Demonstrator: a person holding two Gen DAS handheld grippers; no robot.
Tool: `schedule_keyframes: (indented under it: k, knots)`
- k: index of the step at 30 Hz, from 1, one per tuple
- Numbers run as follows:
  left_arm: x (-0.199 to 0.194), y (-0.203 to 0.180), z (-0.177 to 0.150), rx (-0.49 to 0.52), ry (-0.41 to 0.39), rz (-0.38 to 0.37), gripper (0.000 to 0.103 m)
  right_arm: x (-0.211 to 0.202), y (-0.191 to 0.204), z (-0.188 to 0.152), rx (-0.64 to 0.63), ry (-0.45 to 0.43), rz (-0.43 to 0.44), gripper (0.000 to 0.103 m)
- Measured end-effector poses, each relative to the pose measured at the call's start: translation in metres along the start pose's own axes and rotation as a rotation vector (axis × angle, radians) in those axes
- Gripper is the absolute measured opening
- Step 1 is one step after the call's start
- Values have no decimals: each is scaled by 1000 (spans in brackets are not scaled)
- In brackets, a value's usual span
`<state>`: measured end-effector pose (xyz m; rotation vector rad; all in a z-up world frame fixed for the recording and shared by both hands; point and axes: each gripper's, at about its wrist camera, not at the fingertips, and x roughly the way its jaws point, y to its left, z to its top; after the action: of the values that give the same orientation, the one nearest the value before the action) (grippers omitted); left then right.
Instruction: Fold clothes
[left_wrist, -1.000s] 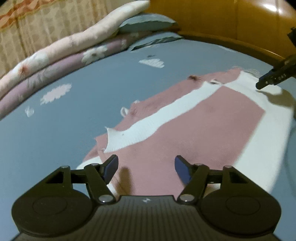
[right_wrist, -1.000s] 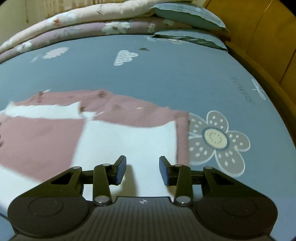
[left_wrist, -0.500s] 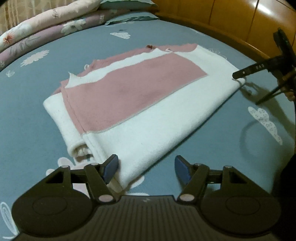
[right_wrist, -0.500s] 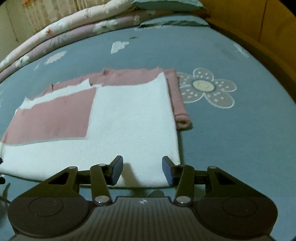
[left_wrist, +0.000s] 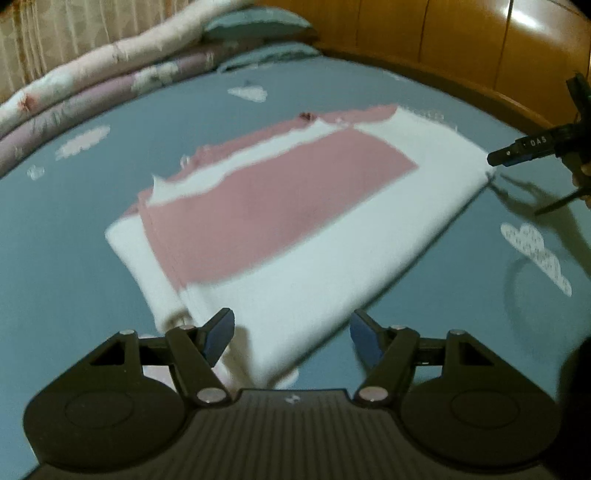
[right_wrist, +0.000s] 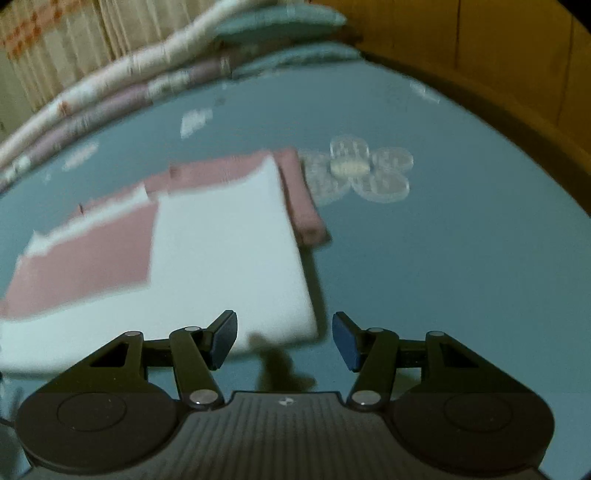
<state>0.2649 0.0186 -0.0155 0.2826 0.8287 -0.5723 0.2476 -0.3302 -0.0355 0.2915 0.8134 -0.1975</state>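
Folded pink-and-white garment (left_wrist: 295, 236) lying flat mid-bed on a blue sheet (left_wrist: 92, 192) with cloud prints, left gripper (left_wrist: 291, 338) above its near corner, jaws wide apart and empty, right gripper (left_wrist: 517, 155) at its far right corner, rolled quilts (left_wrist: 92, 88) along the far edge, wooden headboard (left_wrist: 461, 44) behind

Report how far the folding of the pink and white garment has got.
Done: the pink and white knitted garment lies folded into a flat rectangle on the blue patterned bedsheet, one pink sleeve edge showing at its right side in the right wrist view. In hand: nothing; the left gripper and right gripper are both open, at its near corners. Left: perhaps one more fold or tidying; I cannot tell whether one is planned.
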Motion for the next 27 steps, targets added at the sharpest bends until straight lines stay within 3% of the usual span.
schedule_keyframes:
  k: [5, 10, 15, 21, 24, 27]
  knots:
    - [7, -2, 11, -1, -34, -12, 70, 12, 14, 14, -7, -27, 64, 62]
    - [15, 9, -10, -94, 33, -21, 70, 33, 3, 4, 51, 11, 76, 61]
    - [-1, 13, 6, -47, -34, -4, 72, 18, 17, 19, -25, -28, 52, 65]
    - [14, 32, 41, -10, -109, 38, 72, 39, 24, 55, -22, -82, 66, 68]
    - [30, 38, 48, -12, -88, 38, 73, 60, 24, 64, 3, -70, 81, 68]
    - [51, 45, 38, -48, -15, 37, 73, 79, 18, 63, 45, -36, 72, 68]
